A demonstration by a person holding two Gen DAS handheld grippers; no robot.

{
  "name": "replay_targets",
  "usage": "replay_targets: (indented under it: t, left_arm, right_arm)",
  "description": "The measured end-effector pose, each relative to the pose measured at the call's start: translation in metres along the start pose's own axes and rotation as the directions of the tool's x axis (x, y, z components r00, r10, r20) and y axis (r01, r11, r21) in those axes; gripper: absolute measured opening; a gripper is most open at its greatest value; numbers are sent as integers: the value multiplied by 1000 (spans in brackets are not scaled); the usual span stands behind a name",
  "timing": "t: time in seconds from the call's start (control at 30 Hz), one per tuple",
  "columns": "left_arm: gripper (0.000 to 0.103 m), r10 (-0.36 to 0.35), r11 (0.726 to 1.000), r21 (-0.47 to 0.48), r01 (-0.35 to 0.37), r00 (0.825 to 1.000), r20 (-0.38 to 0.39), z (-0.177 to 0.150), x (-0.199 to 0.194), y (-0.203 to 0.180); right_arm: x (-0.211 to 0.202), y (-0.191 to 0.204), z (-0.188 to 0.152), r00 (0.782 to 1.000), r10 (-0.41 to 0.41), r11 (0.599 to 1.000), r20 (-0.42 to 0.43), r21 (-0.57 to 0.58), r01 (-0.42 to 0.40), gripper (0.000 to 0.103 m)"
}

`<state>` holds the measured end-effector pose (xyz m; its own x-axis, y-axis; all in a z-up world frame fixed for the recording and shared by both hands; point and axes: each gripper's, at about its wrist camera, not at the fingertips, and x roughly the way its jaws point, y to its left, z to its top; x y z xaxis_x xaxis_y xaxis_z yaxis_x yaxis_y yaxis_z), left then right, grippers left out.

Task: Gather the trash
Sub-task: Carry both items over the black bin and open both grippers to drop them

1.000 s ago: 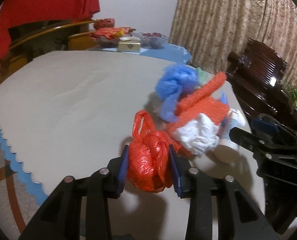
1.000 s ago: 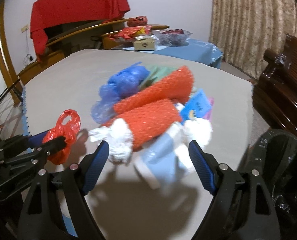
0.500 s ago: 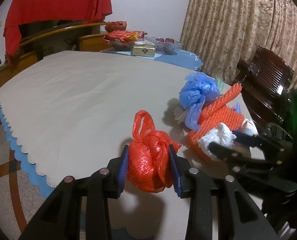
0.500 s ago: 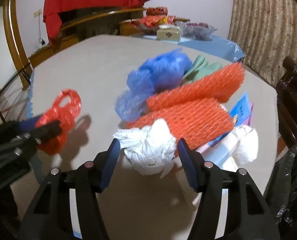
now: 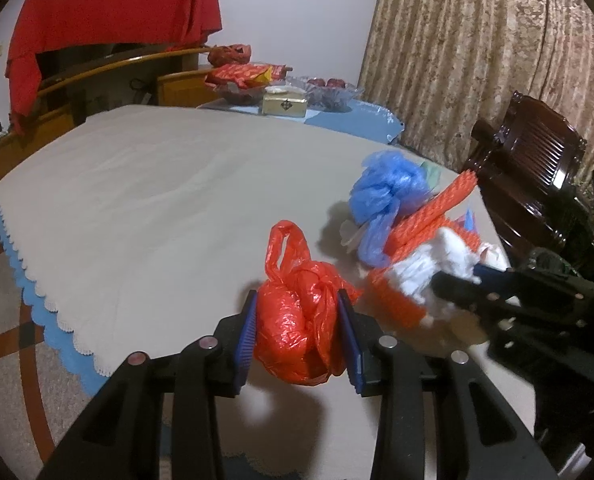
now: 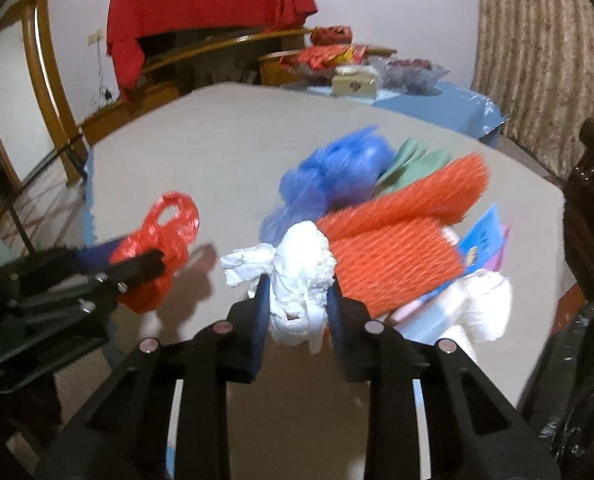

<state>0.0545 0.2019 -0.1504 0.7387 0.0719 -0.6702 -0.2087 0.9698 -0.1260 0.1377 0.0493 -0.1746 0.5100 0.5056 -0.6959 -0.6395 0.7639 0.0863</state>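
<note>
The left gripper is clamped on a knotted red plastic bag, its blue pads pressing both sides, above the near edge of the counter. The right gripper is closing its jaws on a crumpled white wad — the pads already meet its sides.

Only the right wrist view shows what lies behind the wad: a green scrap under the blue plastic bag, a blue card, another white wad, and a black bin bag at the lower right, off the counter's edge. Only the left wrist view shows the counter's scalloped blue hem and the patterned floor beyond it.

The orange foam netting touches the white wad. The pile crowds the right edge near a dark wooden chair — the broad cloth to the left and back lies bare.
</note>
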Motion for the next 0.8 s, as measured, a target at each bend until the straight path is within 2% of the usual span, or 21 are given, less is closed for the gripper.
replay_targets:
  t: [0.2,0.43,0.6,0.8]
  left_arm:
    - [38,-65,997,50,62,997,51,19,-16,-33]
    - [38,-197,973,131,188,979,56,31,-25,-94]
    - [38,-295,939,196,284,955,27,30,-22,-145]
    - [38,-394,882,269,386,919,-27,24,-14,-207]
  right_arm:
    - [-59,-25,6,993,-64,997,102,49,59,26]
    - [-122,-76,-10,969,-201,970,147,166,176,27]
    - [-159,-115,-37,940,-312,931,136,239,275,27]
    - [-187,-162,-80,905,-418,869,78,325,373,27]
